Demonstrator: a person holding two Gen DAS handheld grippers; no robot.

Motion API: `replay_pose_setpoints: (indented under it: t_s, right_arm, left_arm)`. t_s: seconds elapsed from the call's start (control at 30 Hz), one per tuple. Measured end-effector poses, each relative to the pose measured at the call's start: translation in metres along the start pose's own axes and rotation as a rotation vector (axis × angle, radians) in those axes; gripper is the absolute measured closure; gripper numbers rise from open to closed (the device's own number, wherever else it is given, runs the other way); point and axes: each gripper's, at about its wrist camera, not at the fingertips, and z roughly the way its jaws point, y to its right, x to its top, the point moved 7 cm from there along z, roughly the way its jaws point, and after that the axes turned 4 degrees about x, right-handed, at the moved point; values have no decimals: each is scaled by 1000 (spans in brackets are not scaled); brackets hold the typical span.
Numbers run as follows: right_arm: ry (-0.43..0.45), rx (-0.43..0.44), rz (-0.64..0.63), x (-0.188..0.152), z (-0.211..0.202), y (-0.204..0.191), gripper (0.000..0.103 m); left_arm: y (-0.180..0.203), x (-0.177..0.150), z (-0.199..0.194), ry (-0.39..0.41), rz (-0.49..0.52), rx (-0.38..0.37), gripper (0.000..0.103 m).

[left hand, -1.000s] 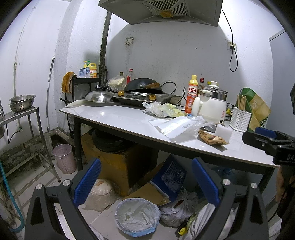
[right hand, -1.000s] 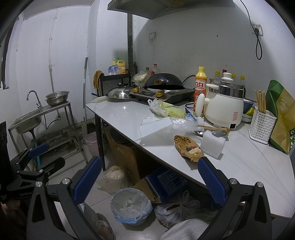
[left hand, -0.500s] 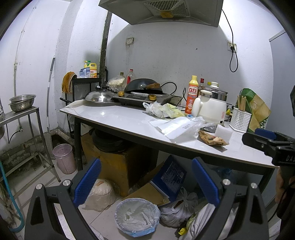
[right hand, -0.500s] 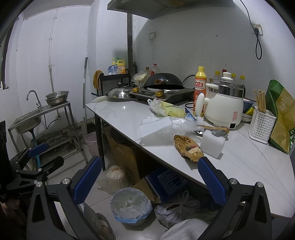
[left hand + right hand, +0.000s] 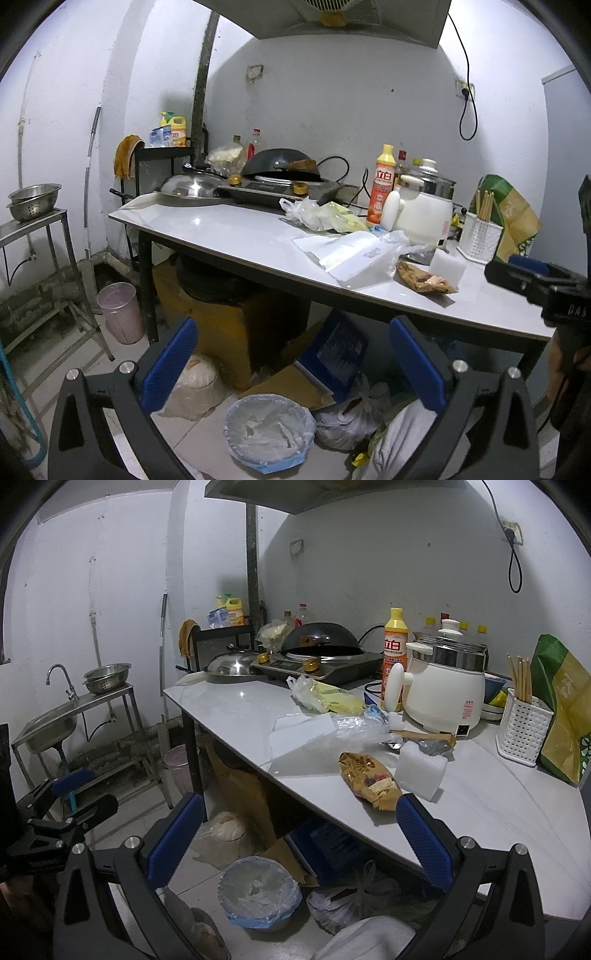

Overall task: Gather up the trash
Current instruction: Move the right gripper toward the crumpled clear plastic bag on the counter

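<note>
Trash lies on the white table [image 5: 229,705]: a brown snack wrapper [image 5: 369,779] near the front edge, a white foam block [image 5: 421,771] beside it, a clear plastic bag over white paper [image 5: 332,729], and a yellow-green plastic bag [image 5: 328,698]. The wrapper [image 5: 424,282] and the clear bag [image 5: 354,254] also show in the left wrist view. A bin with a blue liner [image 5: 269,430] stands on the floor under the table, also in the right wrist view [image 5: 258,893]. My left gripper [image 5: 291,369] and right gripper [image 5: 299,838] are both open and empty, held in front of the table.
A white electric pot [image 5: 443,690], an orange bottle [image 5: 395,646], a chopstick holder [image 5: 522,723], a green bag [image 5: 565,709] and a stove with wok [image 5: 321,653] stand at the back. Boxes and bags [image 5: 340,417] crowd the floor. A metal sink stand [image 5: 55,723] is left.
</note>
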Motion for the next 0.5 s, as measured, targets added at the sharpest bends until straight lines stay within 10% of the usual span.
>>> replay_pose_setpoints:
  t_s: [0.5]
  right_arm:
    - [-1,-28,54,41,35,43,0]
  left_arm:
    - [4,36,48,-76,7,-19,0]
